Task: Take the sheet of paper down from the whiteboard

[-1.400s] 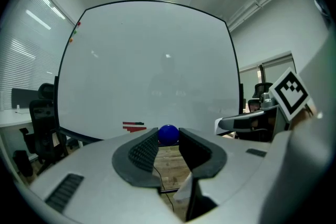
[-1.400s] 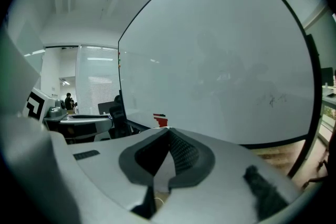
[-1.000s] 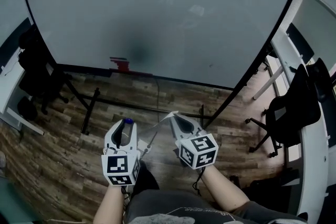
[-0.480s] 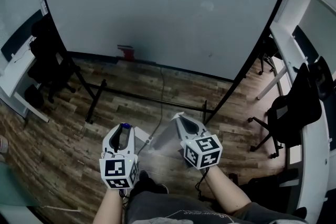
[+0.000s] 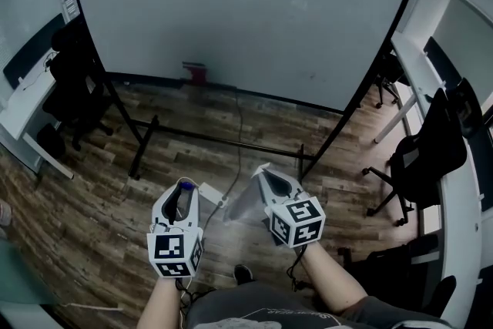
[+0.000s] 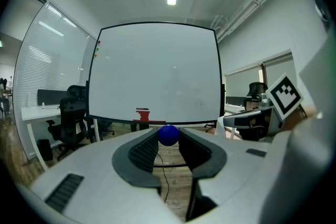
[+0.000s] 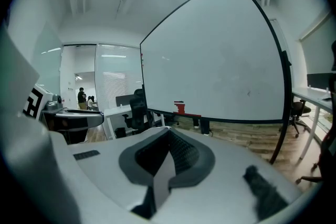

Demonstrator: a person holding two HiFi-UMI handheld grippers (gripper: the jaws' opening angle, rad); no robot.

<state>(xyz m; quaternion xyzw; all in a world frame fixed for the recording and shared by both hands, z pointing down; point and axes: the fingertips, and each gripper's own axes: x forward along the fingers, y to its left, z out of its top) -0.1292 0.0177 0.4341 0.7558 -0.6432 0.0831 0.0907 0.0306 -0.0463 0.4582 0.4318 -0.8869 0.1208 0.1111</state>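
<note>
The whiteboard [image 5: 246, 11] stands ahead with no paper on it. My right gripper [image 5: 258, 170] is shut on the sheet of paper [image 5: 245, 204], which hangs down and to the left from its tips. In the right gripper view the paper's edge [image 7: 163, 178] runs out of the closed jaws of the right gripper [image 7: 169, 136]. My left gripper [image 5: 183, 190] is shut on a small blue magnet [image 5: 185, 185]. The left gripper view shows that magnet [image 6: 168, 135] pinched at the tips of the left gripper [image 6: 168, 140]. Both grippers are held low, well back from the board.
A red eraser [image 5: 194, 72] sits on the board's bottom ledge. The board's stand legs [image 5: 146, 146] and a cable cross the wooden floor, with a white power strip [image 5: 209, 193] below my hands. Office chairs stand at left [image 5: 73, 88] and right [image 5: 427, 158], beside desks.
Both hands have drawn back from the whiteboard, keeping their grips. The board and its eraser have shifted right and up in the head view.
</note>
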